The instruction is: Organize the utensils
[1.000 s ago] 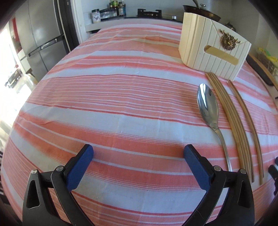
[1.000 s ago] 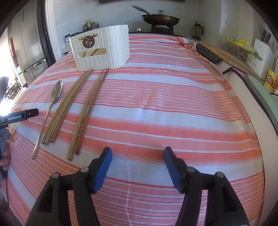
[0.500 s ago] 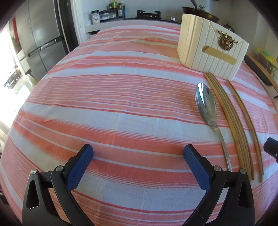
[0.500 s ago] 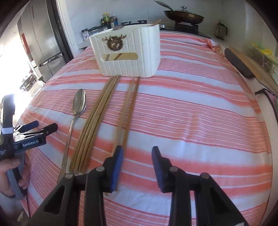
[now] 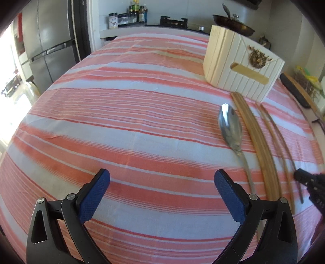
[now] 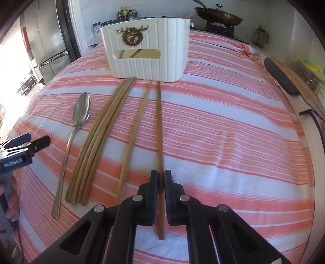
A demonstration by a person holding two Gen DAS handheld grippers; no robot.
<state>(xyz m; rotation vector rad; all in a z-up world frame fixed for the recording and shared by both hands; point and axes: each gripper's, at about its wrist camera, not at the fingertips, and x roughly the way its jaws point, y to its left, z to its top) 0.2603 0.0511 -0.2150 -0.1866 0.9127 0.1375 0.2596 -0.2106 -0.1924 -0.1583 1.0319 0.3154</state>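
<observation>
**Right gripper clamped on one chopstick, left gripper wide over bare cloth**

Nearest to us in the right wrist view, our right gripper [image 6: 160, 183] has its blue pads pressed together on a single wooden chopstick [image 6: 160, 130]. The stick runs straight away from the jaws, and its near end sticks out behind the pads. Its far tip lies close to the white utensil holder [image 6: 146, 48].

Just to the left of the held stick lies a second loose chopstick [image 6: 134, 136], angled slightly away from it and resting on the striped tablecloth [image 6: 223, 132]. Further left sits a bundle of chopsticks [image 6: 97, 146], tightly side by side, and beside that a metal spoon [image 6: 78, 119] with its bowl pointing toward the holder.

Our left gripper [image 5: 162, 184] hangs with its jaws wide apart and nothing between them, only orange and white cloth below. In its view the spoon, the bundle and the two loose sticks lie off to the right, and the tip of our right gripper shows at the right edge by the outermost stick.

Beyond the utensils, the holder stands upright on the cloth, with a gold ornament [image 6: 132, 35] above a slot handle on its front. Behind it a lidded pan [image 6: 218, 15] sits on the stove, and a refrigerator [image 5: 46, 44] stands at far left.
</observation>
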